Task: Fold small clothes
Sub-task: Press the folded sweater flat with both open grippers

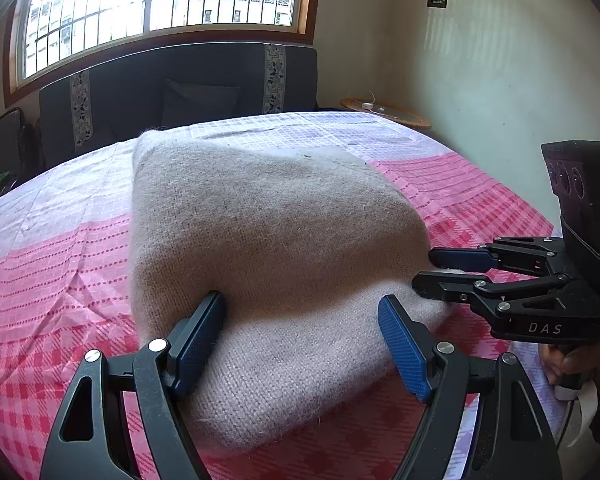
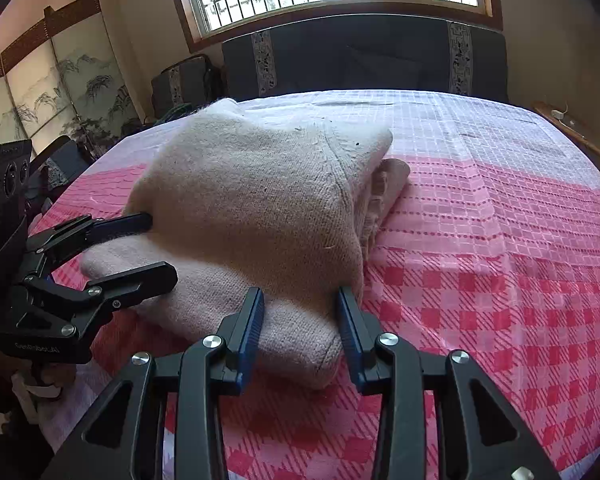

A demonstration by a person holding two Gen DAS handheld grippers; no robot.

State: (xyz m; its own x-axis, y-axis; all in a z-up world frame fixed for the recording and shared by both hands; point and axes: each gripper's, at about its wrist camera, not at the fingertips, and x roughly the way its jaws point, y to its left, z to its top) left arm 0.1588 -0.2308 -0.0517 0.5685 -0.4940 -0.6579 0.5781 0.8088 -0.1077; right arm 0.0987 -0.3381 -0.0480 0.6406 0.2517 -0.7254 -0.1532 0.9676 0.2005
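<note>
We found one knitted sweater (image 1: 268,232), beige and fuzzy, lying folded in a thick bundle on the bed (image 1: 52,264), on the pink checked part of its cover and toward the near edge.

The left gripper (image 1: 302,344) stood with its fingers (image 1: 198,340) spread wide to either side of the sweater's near fold; whether the pads pressed on the wool we could not tell. The right gripper (image 2: 300,328) had its fingers (image 2: 250,328) set much narrower, either side of the sweater's near right corner. The pads lay against the knit, but a firm pinch was not evident to us.

We judged the sweater soft, light and limp, with some bulk from its layers. It would sag and unfold if lifted by one layer. The fuzzy knit should not slip, though loose stitches could snag. We judged the best hold to be on the doubled edge, taking all layers at both near corners.

We saw no containers near the sweater.
</note>
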